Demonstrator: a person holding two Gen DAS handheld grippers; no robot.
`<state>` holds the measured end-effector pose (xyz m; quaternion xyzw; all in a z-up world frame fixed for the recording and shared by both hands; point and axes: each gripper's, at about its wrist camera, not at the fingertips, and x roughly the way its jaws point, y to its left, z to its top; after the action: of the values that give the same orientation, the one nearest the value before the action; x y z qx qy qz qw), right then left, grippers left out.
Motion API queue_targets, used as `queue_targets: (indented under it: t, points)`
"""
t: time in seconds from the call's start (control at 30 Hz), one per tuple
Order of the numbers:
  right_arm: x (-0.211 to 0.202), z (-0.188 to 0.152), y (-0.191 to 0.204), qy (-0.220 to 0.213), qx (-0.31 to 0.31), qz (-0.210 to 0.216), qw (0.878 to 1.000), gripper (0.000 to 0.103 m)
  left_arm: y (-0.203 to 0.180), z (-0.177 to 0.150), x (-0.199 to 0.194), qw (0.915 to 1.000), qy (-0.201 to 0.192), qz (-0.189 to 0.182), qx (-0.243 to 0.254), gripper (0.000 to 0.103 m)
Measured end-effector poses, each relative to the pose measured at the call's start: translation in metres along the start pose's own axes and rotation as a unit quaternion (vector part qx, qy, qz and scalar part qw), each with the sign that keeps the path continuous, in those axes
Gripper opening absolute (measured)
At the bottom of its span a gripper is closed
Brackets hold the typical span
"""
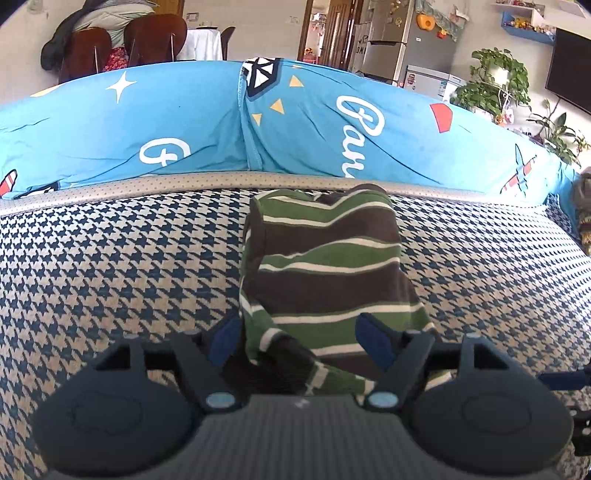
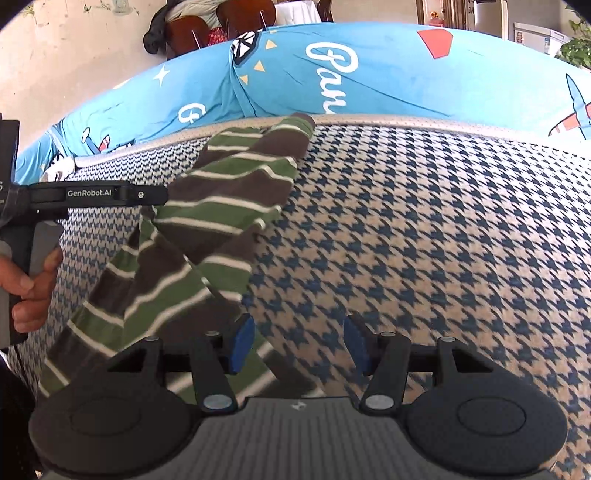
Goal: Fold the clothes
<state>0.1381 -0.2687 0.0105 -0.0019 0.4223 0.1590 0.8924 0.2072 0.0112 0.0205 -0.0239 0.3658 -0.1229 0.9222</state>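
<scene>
Both tools gape wide: left tool straddles the striped garment, right tool holds nothing

A houndstooth cover is lying over the near seat, with a dotted grey edge running along its far side. Behind it a blue cushion printed with stars, planes and white script is leaning. Far left, two brown chairs are standing with coats piled on them. Far right, a fridge, leafy plants, a blue shelf and a dark screen are showing.
</scene>
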Motion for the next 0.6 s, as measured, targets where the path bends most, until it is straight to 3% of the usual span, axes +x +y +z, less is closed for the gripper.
queue_targets:
  t: [0.33,0.47,0.53,0.6]
  points:
    - [-0.014,-0.027,0.001,0.022,-0.015,-0.025,0.999,0.054,-0.006,-0.018,0.011,0.9986,0.027,0.029,0.034,0.074]
    - [-0.013,-0.031,0.008,0.02,-0.031,-0.03,0.999,0.053,0.0,-0.021,0.014,0.9984,0.031,0.04,0.024,0.074]
    - [-0.012,-0.033,0.011,0.017,-0.038,-0.032,0.999,0.045,0.002,-0.022,0.013,0.9983,0.028,0.047,0.022,0.076]
    - [-0.012,-0.034,0.013,0.013,-0.041,-0.027,0.999,0.027,0.004,-0.023,0.012,0.998,0.026,0.053,0.019,0.078]
